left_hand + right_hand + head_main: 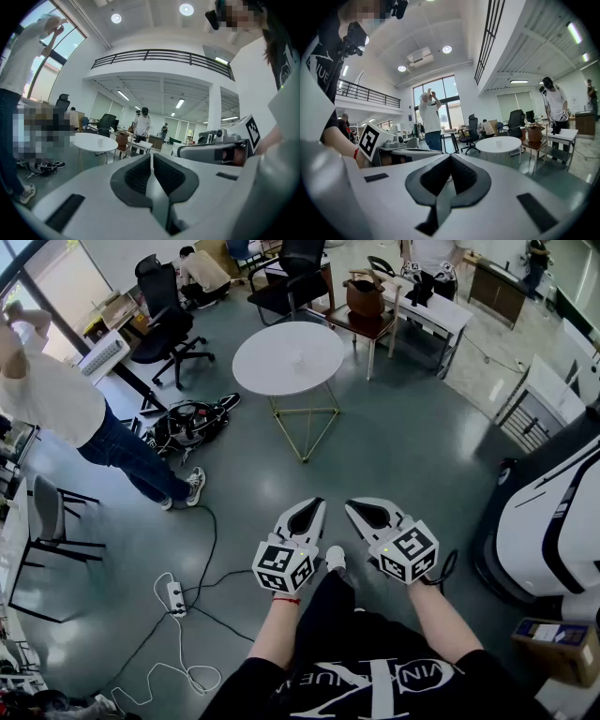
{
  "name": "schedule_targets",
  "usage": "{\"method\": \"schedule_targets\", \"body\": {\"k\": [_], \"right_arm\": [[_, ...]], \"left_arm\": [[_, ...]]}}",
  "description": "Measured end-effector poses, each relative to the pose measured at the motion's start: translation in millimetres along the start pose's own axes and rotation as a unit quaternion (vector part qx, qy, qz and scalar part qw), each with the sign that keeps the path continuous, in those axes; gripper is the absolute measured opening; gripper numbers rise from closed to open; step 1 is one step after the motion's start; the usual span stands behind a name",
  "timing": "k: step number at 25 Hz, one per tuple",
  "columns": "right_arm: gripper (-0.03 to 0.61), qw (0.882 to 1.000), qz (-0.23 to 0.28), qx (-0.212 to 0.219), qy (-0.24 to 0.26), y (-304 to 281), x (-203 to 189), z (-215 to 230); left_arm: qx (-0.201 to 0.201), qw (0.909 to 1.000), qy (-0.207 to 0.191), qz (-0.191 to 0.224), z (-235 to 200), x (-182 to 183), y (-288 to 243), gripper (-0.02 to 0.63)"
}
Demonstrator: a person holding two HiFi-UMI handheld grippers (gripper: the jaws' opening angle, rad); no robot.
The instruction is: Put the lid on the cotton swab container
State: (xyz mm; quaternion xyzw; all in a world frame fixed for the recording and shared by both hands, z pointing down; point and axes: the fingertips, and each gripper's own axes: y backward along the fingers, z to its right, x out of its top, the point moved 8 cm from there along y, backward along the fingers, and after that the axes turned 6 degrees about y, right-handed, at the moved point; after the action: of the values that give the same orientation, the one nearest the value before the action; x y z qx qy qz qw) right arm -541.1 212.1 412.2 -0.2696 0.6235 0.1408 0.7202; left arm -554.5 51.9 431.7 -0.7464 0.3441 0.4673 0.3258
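A small pale container (pixel 298 359) stands near the middle of a round white table (pixel 281 371) a few steps ahead; it is too small to tell a lid. The left gripper view shows the container (pixel 99 140) on the table (pixel 89 143). The right gripper view also shows the container (pixel 498 143) on the table (pixel 508 146). My left gripper (pixel 316 505) and right gripper (pixel 353 507) hang side by side over the floor, far short of the table. Both are shut with nothing between the jaws, as the left gripper (pixel 151 157) and right gripper (pixel 450 158) show in their own views.
A person in a white shirt and jeans (pixel 56 409) stands at the left. Cables and a power strip (pixel 175 596) lie on the floor. Office chairs (pixel 169 324), a brown bag (pixel 366 296) on a stand, a white machine (pixel 553 521) and a cardboard box (pixel 562 648) surround the area.
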Motion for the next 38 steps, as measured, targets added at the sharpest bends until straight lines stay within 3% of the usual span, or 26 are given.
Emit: {"method": "schedule_targets", "body": {"k": [14, 25, 31, 38], "right_arm": [[0.002, 0.999, -0.022, -0.008, -0.023, -101, 10, 99], [0.002, 0.999, -0.007, -0.033, -0.029, -169, 35, 152], [0.002, 0.996, -0.004, -0.094, -0.007, -181, 46, 172], [0.002, 0.997, 0.003, -0.077, 0.003, -210, 56, 199]], "left_arm": [[0.000, 0.9995, 0.020, -0.022, -94, 32, -95, 0.026], [-0.003, 0.9997, 0.023, -0.010, -164, 69, -149, 0.025], [0.005, 0.9997, 0.025, 0.002, -176, 80, -165, 0.025], [0.014, 0.9996, 0.021, 0.011, -194, 93, -183, 0.025]]}}
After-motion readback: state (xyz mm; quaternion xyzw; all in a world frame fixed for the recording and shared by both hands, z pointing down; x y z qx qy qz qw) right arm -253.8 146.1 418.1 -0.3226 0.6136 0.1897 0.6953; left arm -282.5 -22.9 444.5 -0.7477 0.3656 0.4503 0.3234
